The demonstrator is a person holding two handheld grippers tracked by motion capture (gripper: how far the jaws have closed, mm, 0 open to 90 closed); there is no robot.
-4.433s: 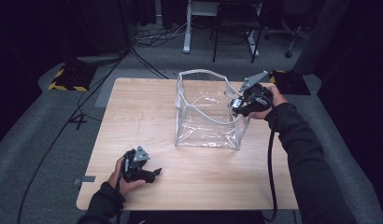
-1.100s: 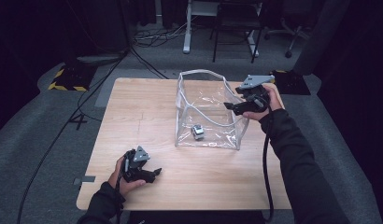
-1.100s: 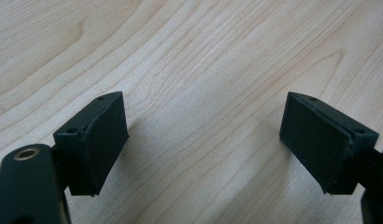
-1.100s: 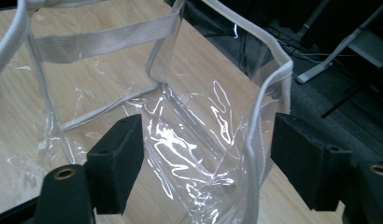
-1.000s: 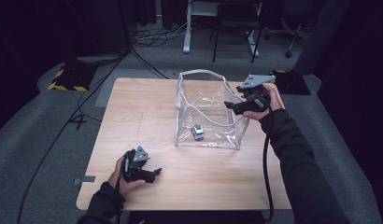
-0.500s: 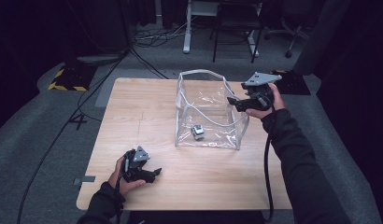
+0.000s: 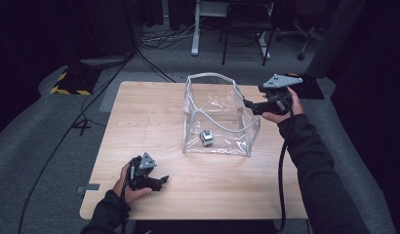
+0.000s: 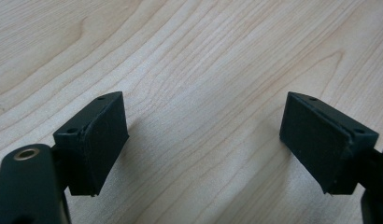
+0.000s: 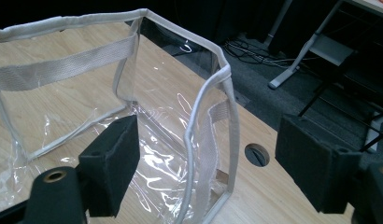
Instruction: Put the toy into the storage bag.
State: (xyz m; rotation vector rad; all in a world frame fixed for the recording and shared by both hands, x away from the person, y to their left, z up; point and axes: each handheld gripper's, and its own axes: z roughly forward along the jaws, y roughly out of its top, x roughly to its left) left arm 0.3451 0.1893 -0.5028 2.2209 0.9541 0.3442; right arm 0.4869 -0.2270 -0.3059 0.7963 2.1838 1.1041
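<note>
This looks like a lab or recording studio. A light wooden table (image 7: 154,122) stands on grey carpet (image 7: 37,141), ringed by dark curtains. Black cables (image 7: 149,61) trail across the floor beyond the table, where a white-legged desk (image 7: 195,44) and a yellow-and-black striped floor plate (image 7: 69,83) also sit.

Light falls from above onto the wooden table (image 7: 154,117), which reads bright and evenly lit, while the floor and far room sink into deep dark. The high view is soft and slightly grainy. White glare streaks the clear bag (image 9: 180,107). In the left gripper view the wood grain is sharp, and soft shadows spread beside the black pads (image 8: 103,140).
</note>
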